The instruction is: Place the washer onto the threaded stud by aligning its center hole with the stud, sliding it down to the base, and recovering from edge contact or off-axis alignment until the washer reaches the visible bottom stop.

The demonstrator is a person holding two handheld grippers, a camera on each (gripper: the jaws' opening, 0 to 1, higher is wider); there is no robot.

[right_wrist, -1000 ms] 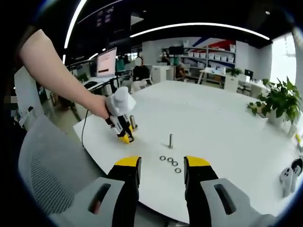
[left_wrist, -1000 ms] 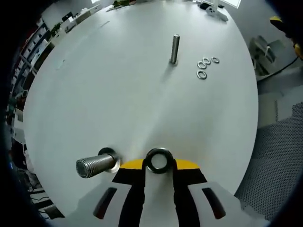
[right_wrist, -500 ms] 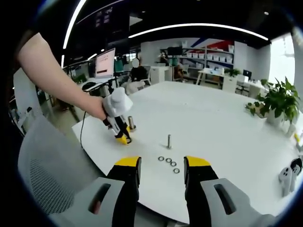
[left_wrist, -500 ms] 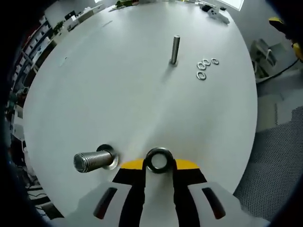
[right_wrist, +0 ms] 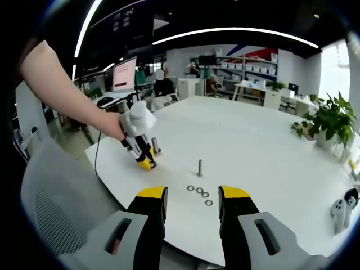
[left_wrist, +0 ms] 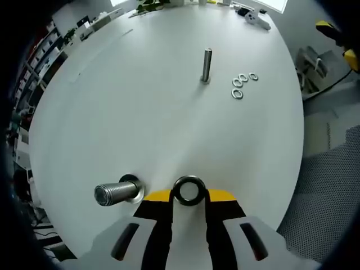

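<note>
The left gripper (left_wrist: pixel 189 194) is pinching a washer (left_wrist: pixel 188 190) at its tips, with the threaded stud (left_wrist: pixel 115 193) standing just to its left. The right gripper (right_wrist: pixel 191 198) is hanging open and empty, well back from the worktop (left_wrist: pixel 140 112).

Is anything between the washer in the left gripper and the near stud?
Nothing visible. The left gripper holds the washer right beside the near stud, with only bare table between. The other stud and spare washers lie far off.
</note>
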